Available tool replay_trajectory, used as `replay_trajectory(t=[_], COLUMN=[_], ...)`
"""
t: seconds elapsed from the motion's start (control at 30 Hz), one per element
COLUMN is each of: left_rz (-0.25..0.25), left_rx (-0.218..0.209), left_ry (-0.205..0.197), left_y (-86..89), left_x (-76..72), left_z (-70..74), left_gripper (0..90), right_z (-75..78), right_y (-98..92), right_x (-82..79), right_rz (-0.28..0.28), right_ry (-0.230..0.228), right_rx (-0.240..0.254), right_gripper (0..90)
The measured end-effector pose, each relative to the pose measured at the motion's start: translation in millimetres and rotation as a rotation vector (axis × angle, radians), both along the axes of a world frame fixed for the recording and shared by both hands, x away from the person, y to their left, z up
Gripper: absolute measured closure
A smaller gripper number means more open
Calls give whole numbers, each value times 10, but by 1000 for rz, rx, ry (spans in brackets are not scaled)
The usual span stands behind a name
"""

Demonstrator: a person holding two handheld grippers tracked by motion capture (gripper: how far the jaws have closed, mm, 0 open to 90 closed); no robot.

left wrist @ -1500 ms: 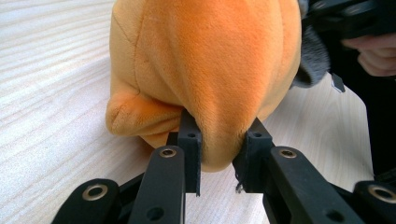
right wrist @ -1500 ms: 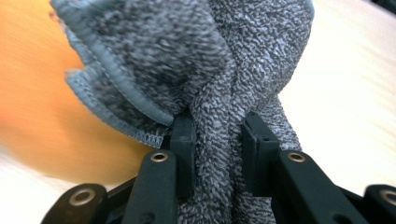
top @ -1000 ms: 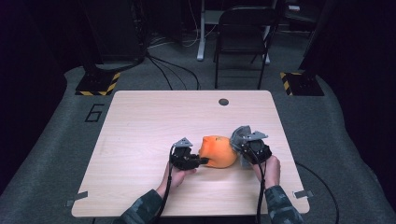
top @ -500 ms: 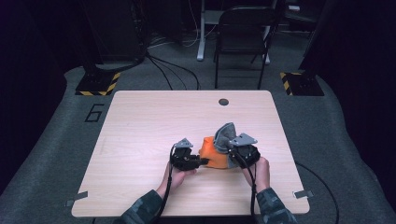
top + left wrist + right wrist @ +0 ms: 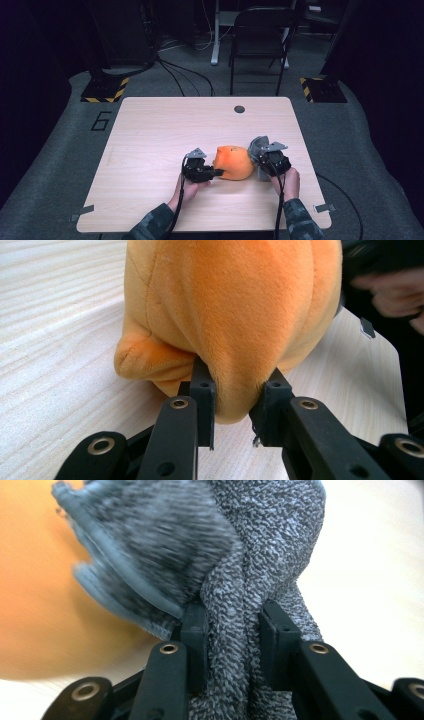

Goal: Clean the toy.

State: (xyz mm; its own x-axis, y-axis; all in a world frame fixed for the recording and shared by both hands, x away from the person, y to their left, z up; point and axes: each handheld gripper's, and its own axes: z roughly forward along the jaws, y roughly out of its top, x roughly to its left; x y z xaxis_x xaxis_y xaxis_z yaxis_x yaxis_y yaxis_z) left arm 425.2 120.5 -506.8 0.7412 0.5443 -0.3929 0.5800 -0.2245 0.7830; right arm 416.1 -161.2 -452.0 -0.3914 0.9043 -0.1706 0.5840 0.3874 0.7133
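An orange plush toy (image 5: 233, 162) lies on the wooden table (image 5: 150, 140), near its front and right of centre. My left gripper (image 5: 216, 173) is at the toy's left side, shut on a fold of the orange plush (image 5: 235, 340). In the left gripper view its jaws pinch the soft fabric between them (image 5: 236, 405). Right of the toy, my right gripper (image 5: 261, 161) is shut on a bunched grey cloth (image 5: 258, 145). In the right gripper view the grey cloth (image 5: 260, 555) rises between the jaws (image 5: 232, 630), with the orange toy (image 5: 40, 580) blurred behind at the left.
A small dark round hole or disc (image 5: 239, 109) sits near the table's far edge. A folding chair (image 5: 262, 37) stands beyond the table. Yellow-and-black floor markers (image 5: 106, 89) lie at the far left and right. Tape tabs (image 5: 325, 208) mark the front corners.
The right gripper swung the grey cloth over the toy to the left half a second ago and has now drawn back to the toy's right side. The left gripper stayed put.
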Motion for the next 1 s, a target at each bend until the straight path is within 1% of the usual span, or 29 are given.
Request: replay_trajectory(t=[0.03,0.07,0.1,0.13,0.17,0.2,0.23,0.27,0.3,0.33,0.37,0.4,0.43,0.5,0.6,0.63,0.67,0.7,0.73,0.77,0.8,0.83,0.87,0.9,0.93,0.97,1.0], left_rz=[0,-2,0,-1,1,4,3,1,1,2,-4,-3,-8,-13,-13,-17,-36,-40,-42,-52,-52,-57,-73,-63,-66,-71,-71], left_rx=[1,2,0,-1,-1,0,4,17,17,16,20,22,30,44,58,62,75,87,93,103,105,108,113,134,154,166,188], left_ry=[-4,-4,-3,1,1,5,3,3,1,1,-3,-13,-19,-28,-40,-50,-56,-71,-85,-97,-110,-126,-149,-181,-214,-232,-247], left_y=[-3,-3,-3,-1,2,3,1,-6,-11,-15,-19,-28,-32,-38,-32,-24,-19,-15,-11,-2,5,19,34,37,47,52,58], left_x=[1,1,1,1,2,-1,2,5,3,0,1,-3,-4,-1,11,20,26,27,25,26,23,17,17,15,11,8,12], left_z=[0,1,-1,-2,-2,-2,-5,-13,-22,-24,-20,-13,-8,0,17,22,30,35,38,40,43,55,74,88,102,107,105], left_gripper=[743,743,743,742,741,740,739,734,727,722,716,710,698,658,536,499,462,433,409,391,361,317,277,240,209,188,176], right_z=[102,196,283,341,369,357,307,225,139,73,43,44,53,50,44,43,40,42,37,34,30,29,23,23,21,22,22], right_y=[9,35,78,130,197,268,331,394,434,432,408,379,360,353,367,367,366,357,346,339,324,315,303,297,297,300,301], right_x=[-43,-89,-139,-176,-207,-218,-213,-200,-177,-154,-129,-111,-107,-117,-115,-114,-115,-113,-104,-98,-87,-83,-74,-72,-72,-72,-71], right_rz=[23,46,65,91,109,126,146,155,162,169,169,168,167,167,158,157,153,154,156,152,156,147,152,150,149,150,151], right_ry=[-34,-69,-90,-111,-109,-101,-85,-61,-45,-57,-56,-44,-39,-38,-44,-45,-41,-33,-36,-28,-27,-18,-21,-17,-16,-15,-18], right_rx=[16,41,61,70,70,67,53,23,-14,-15,0,18,26,23,11,10,12,11,16,21,22,24,27,28,30,27,23], right_gripper=[685,686,686,686,686,687,693,700,703,706,706,706,707,708,712,713,713,712,712,712,712,712,712,711,712,711,711])
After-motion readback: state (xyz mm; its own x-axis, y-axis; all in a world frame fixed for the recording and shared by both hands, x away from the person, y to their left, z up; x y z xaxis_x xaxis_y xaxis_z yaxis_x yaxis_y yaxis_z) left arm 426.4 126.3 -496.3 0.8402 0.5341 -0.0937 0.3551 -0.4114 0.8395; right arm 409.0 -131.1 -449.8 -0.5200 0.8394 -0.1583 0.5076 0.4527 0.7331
